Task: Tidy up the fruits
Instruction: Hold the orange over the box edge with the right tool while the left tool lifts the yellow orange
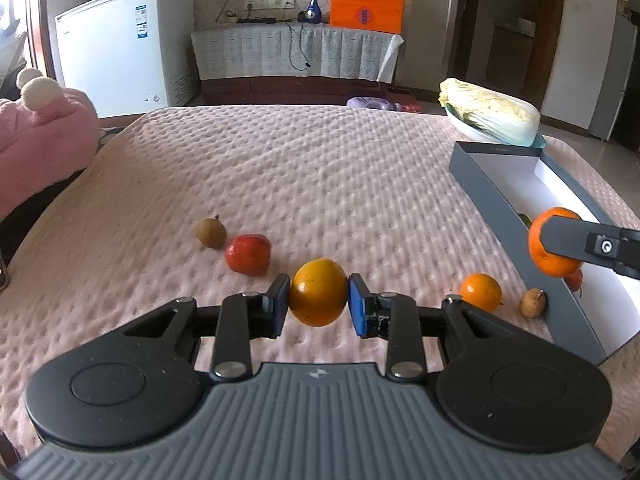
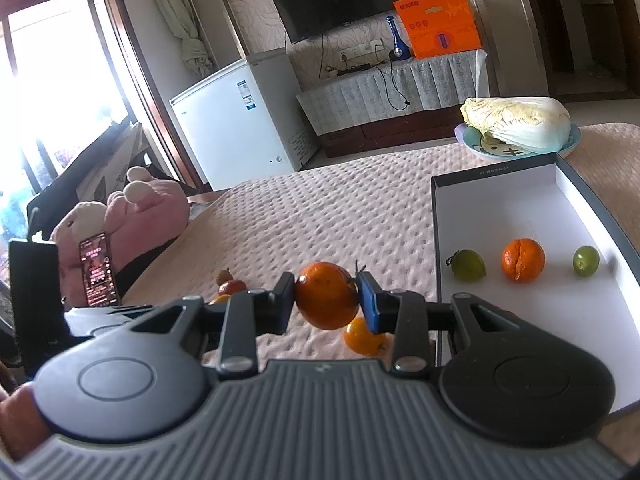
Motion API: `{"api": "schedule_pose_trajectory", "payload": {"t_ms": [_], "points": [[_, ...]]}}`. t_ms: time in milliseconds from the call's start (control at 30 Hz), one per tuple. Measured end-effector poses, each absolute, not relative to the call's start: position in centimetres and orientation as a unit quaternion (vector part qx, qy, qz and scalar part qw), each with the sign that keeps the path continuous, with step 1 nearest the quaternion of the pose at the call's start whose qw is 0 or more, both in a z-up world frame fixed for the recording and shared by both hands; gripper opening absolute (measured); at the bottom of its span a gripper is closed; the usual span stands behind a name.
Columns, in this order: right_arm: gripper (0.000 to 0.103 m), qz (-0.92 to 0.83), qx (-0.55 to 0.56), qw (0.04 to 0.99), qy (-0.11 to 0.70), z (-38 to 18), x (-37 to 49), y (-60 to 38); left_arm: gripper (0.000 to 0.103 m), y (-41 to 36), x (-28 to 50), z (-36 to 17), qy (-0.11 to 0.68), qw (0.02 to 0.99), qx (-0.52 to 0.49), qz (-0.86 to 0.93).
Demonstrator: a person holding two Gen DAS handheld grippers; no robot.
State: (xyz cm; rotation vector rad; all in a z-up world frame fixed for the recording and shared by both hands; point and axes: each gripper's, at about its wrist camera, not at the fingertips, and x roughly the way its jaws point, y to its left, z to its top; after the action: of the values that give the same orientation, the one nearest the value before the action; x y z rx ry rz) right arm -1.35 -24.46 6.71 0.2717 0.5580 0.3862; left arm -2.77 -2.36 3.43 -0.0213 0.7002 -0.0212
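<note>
Pink dimpled cloth [image 1: 320, 184] is spread over the whole tabletop; its far edge and rounded corners are seen in both views, w/ a wide bare stretch across the middle and back. The R side is taken up by a grey box [image 1: 504, 204], white inside, its near-left wall standing just beside the loose fruit. A cabbage [image 1: 492, 114] on a plate is set behind the box, near the far R corner. A pink plush [image 2: 148, 212] is seen off the L edge.

A row of fruit is laid along the near part of the cloth: brown fruit [image 1: 211, 233], red fruit [image 1: 247, 254], small orange [image 1: 480, 292], another brown one [image 1: 533, 303] touching or nearly touching the box wall.

L gripper [image 1: 319, 298]: jaws are closed partway on a yellow-orange fruit [image 1: 318, 298], both pads pressed on its sides; whether it is lifted off the cloth can't be told.

R gripper [image 2: 327, 296]: jaws are likewise clamped on a tangerine [image 2: 326, 295], held clear above the cloth, just L of the box edge.

Inside the box, three pcs are lined up: green fruit [image 2: 467, 265], split tangerine [image 2: 523, 260], green grape [image 2: 585, 261], well apart from each other.
</note>
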Motion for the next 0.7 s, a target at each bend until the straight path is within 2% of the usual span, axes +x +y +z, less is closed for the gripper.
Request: {"api": "schedule_pose_trajectory", "payload": {"t_ms": [700], "points": [[0.038, 0.185, 0.141, 0.941, 0.247, 8.6, -3.6, -27.1, 0.036, -1.9, -5.0, 5.6, 0.318, 0.948, -0.009, 0.004]]}}
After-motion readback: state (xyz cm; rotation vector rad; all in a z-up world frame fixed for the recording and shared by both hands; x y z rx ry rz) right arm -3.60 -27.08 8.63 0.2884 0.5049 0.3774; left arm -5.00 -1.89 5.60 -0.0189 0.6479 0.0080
